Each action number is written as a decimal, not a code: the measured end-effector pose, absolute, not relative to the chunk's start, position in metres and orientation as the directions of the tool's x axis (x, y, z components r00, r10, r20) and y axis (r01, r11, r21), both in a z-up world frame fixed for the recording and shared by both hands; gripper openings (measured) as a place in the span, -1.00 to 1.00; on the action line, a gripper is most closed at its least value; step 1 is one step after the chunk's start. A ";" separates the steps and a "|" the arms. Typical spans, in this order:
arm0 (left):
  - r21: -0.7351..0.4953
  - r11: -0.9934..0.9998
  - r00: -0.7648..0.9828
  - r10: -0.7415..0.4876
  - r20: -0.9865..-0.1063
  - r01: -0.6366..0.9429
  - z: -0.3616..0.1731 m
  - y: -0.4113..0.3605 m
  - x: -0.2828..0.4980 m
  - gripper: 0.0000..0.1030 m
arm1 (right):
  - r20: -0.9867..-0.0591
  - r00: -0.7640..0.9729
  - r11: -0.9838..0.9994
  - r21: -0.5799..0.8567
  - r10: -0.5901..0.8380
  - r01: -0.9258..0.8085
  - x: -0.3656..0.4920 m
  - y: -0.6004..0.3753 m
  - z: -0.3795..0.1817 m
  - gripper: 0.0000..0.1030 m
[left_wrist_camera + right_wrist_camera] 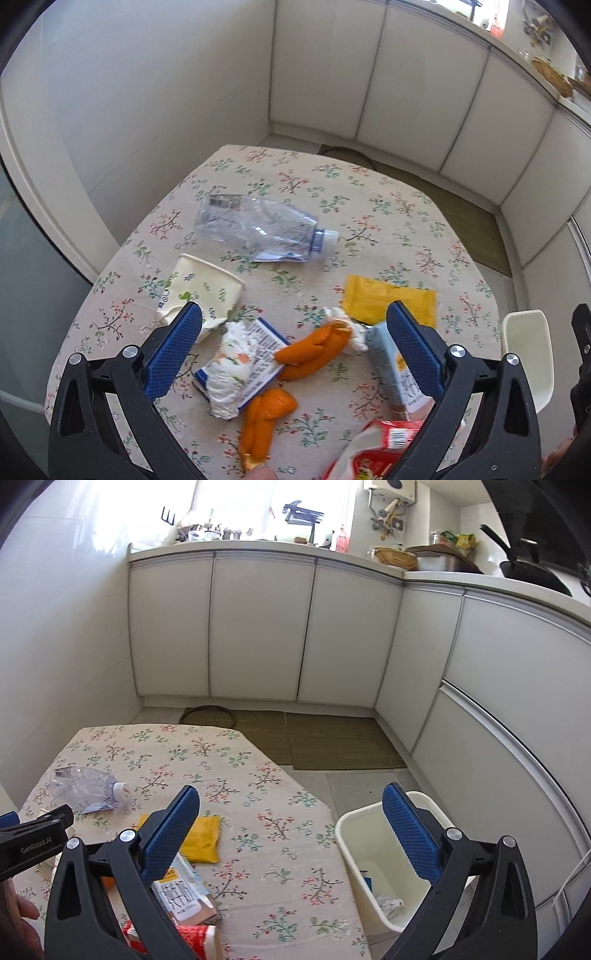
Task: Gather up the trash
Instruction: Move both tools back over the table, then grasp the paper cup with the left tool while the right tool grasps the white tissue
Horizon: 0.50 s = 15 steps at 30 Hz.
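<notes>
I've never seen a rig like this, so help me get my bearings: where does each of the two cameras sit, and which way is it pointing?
Left wrist view: sits on the left gripper, looking down over its open jaws at the floral table strewn with trash: crushed bottle, yellow packet, orange peels.
Right wrist view: sits on the right gripper, jaws open, facing the table's right edge, the white bin on the floor and the kitchen cabinets; the left gripper's tip and part of a hand show at left.
Shared: table, bottle, yellow packet, bin.
</notes>
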State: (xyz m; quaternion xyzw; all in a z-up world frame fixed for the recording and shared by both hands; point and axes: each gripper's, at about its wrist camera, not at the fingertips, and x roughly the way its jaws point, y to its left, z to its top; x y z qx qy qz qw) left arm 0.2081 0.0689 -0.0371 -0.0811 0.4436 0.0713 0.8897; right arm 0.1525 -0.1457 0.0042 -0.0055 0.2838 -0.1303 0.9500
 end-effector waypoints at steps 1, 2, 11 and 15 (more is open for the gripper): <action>-0.081 0.973 0.583 0.063 -0.810 -0.217 -0.042 0.079 0.212 0.86 | -0.541 0.806 0.969 -0.085 -0.241 0.232 0.154 -0.139 0.003 0.87; -0.080 0.969 0.570 0.070 -0.819 -0.234 -0.046 0.089 0.216 0.86 | -0.545 0.807 0.972 -0.087 -0.229 0.217 0.157 -0.131 0.001 0.87; -0.060 0.973 0.400 0.035 -0.916 -0.222 -0.097 0.140 0.266 0.86 | -0.619 0.772 0.989 -0.106 -0.148 0.104 0.183 -0.078 -0.021 0.87; -0.023 0.981 0.337 0.043 -0.940 -0.191 -0.117 0.141 0.279 0.86 | -0.699 0.711 0.997 -0.041 -0.077 0.067 0.198 -0.069 -0.033 0.87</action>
